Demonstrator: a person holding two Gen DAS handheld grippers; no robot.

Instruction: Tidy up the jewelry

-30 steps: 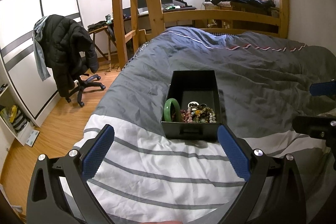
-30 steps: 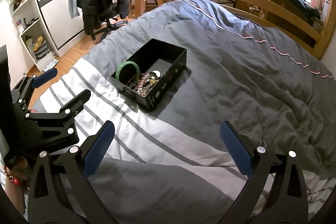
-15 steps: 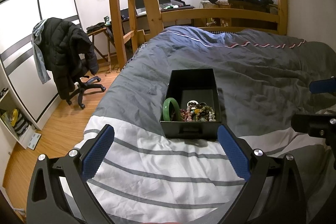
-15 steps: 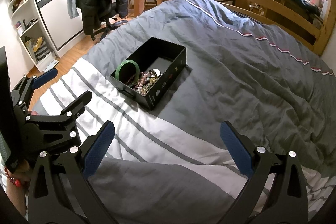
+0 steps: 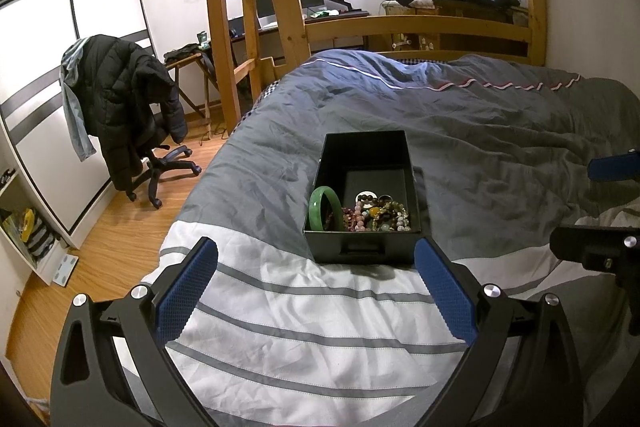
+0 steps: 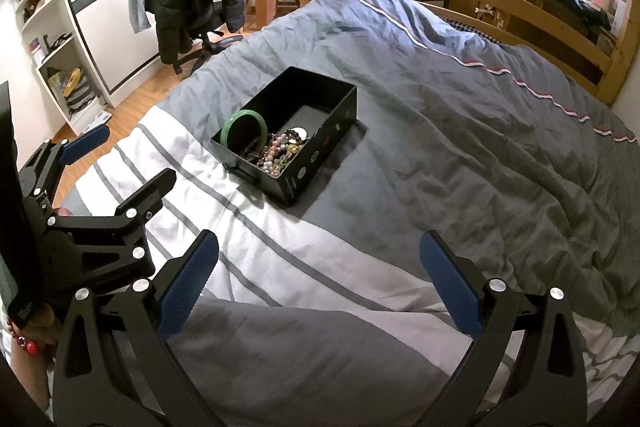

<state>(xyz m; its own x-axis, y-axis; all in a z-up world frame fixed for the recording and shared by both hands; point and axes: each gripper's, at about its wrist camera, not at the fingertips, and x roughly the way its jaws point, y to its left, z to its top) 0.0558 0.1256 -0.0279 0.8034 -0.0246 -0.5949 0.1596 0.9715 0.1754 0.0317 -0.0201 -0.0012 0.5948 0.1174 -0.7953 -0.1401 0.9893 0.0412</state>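
Here, little altered against the views a second back: black box drawn slightly nearer and lower between the left jaws, otherwise same lie; jewelry unmoved, so no gain or loss for the task legible from the change. Scene consistent either with pieces gathered in the box as wanted, or with a heap awaiting sorting.

Left to right in the left-wrist view: left gripper held low over the striped quilt, jaws wide apart and empty, aimed straight at the near wall of the box. Just ahead of the gap, green bangle upright against the box's left wall; beside it, toward the right jaw, beaded bracelets heaped at the near end; far half of the box bare.

Right-wrist view: right gripper level over the quilt, jaws likewise spread and empty, box well ahead and off toward the left jaw. Left gripper at the far left edge, a beaded wrist below it.
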